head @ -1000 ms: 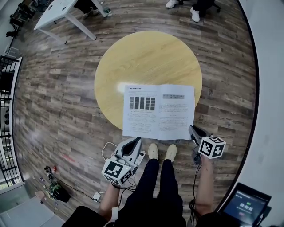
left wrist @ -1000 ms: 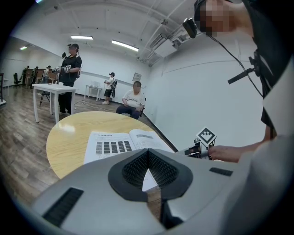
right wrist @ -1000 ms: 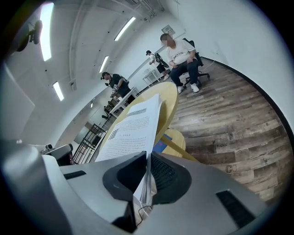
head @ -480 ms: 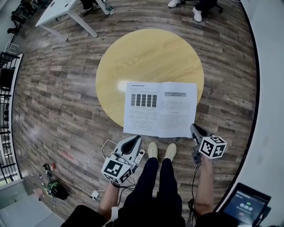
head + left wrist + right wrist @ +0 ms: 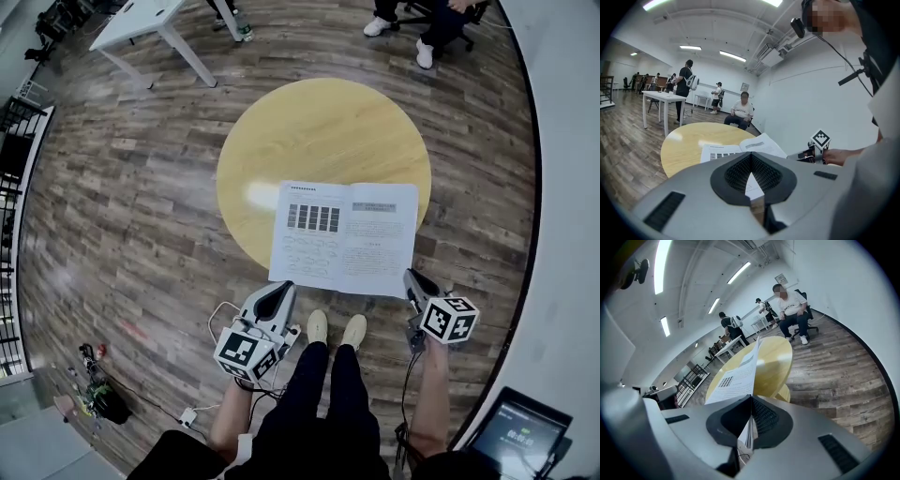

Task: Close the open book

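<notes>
Nearest, at the right claw [image 5: 751, 398]: clenched on the near right-hand edge of the open white paper book [image 5: 342, 239], with a thin sheaf of pages pinched edge-on between the pads and running on ahead of the tips. At the left claw [image 5: 751, 155]: closed tip to tip, with nothing plainly pinched. Only a white page corner glimpsed through the gap behind those tips, just beneath them; touching or not, impossible to tell. Ahead of both claws: printed pages spread wide and facing up, seemingly flat, a row of dark blocks on the left page and lines of text on the right, the near edge hanging past the rim toward the claws. Under the far part of the book and beyond it: round yellow wooden table [image 5: 319, 131]. Well beyond that: brown plank floor [image 5: 122, 206], a white desk [image 5: 141, 23], a seated person [image 5: 790, 310]. As for progress, judged early: grip taken on the right-hand side, yet no leaf turned over and both halves lying open. Probably left to do: carry the right half up and across onto the left one, then let go.
</notes>
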### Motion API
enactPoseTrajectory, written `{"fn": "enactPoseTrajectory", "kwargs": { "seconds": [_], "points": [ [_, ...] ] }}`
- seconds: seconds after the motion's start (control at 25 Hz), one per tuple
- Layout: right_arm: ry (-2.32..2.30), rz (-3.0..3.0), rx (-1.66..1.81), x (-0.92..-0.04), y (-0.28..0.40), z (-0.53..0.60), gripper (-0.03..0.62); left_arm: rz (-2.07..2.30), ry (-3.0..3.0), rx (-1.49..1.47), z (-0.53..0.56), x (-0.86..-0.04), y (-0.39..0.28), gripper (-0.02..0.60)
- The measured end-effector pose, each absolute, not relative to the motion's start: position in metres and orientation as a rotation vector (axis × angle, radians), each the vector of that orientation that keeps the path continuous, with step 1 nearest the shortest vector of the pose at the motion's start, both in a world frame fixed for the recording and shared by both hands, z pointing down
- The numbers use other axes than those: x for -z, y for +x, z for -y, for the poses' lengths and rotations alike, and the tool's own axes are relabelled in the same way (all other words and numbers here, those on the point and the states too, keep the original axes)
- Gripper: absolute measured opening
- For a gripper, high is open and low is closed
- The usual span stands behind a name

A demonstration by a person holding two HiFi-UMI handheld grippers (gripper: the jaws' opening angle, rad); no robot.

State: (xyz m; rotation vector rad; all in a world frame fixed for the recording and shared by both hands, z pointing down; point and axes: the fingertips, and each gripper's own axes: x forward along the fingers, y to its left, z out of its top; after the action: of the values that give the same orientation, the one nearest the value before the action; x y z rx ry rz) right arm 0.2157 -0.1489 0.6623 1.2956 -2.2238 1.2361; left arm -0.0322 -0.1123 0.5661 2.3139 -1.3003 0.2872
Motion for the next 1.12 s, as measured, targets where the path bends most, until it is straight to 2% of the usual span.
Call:
{"fn": "enactPoseTrajectory", "kwargs": {
  "seconds": [0.52,1.12],
  "points": [
    [1.219,2.319,-1.098,-0.578,0.151,0.148,0.011,1.489,2.310,-0.143,0.084,-0.497,-0.098,-0.002],
    [1.050,2.338,-1.102,-0.589,0.054,0.164,0.011,1.633,2.208,-0.101,0.067,-0.498,-0.178,-0.002]
  ]
}}
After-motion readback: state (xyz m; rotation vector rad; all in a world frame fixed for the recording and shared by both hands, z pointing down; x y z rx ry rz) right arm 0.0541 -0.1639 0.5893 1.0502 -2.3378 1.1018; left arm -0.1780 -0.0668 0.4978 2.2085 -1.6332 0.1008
